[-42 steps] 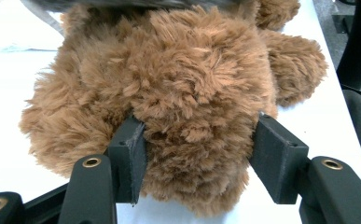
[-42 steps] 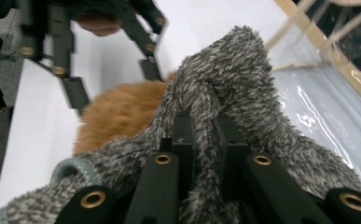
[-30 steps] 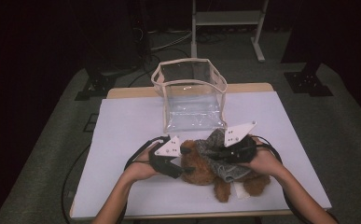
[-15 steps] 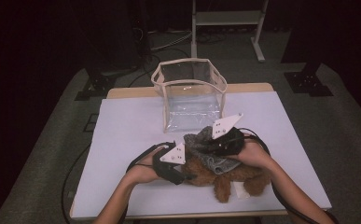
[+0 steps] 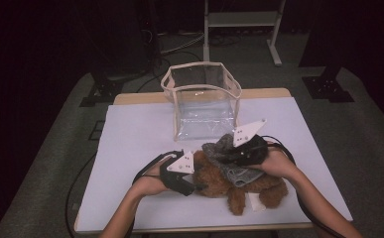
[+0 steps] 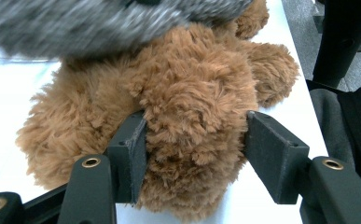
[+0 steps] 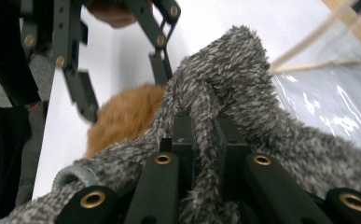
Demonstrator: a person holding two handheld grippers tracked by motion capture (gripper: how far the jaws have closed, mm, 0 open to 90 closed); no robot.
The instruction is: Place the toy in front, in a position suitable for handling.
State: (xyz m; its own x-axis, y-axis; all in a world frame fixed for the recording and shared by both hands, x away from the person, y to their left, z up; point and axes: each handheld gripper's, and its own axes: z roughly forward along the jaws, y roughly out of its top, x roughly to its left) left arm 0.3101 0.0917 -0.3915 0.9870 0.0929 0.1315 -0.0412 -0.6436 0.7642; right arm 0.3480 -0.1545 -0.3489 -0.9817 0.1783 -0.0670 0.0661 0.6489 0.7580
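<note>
A brown teddy bear (image 5: 219, 182) lies on the white table (image 5: 130, 139) near its front edge. My left gripper (image 5: 197, 187) comes at it from the left and is shut on a furry part of the bear (image 6: 192, 102), one pad on each side. A grey fuzzy knitted garment (image 5: 224, 151) lies partly over the bear's top. My right gripper (image 5: 229, 157) is shut on a fold of this grey garment (image 7: 234, 79), which bunches up between the jaws of the right gripper (image 7: 204, 135). Behind the fabric, the bear (image 7: 122, 112) peeks out.
A clear plastic bag with a beige rim (image 5: 204, 106) stands open at the back middle of the table, just behind the bear. A white tag (image 5: 254, 201) lies by the bear's leg. Cables trail from both grippers. A metal stand (image 5: 239, 20) is on the floor beyond.
My right gripper has shifted a little to the left with the grey garment, drawing it further over the bear. The left gripper has stayed put on the bear.
</note>
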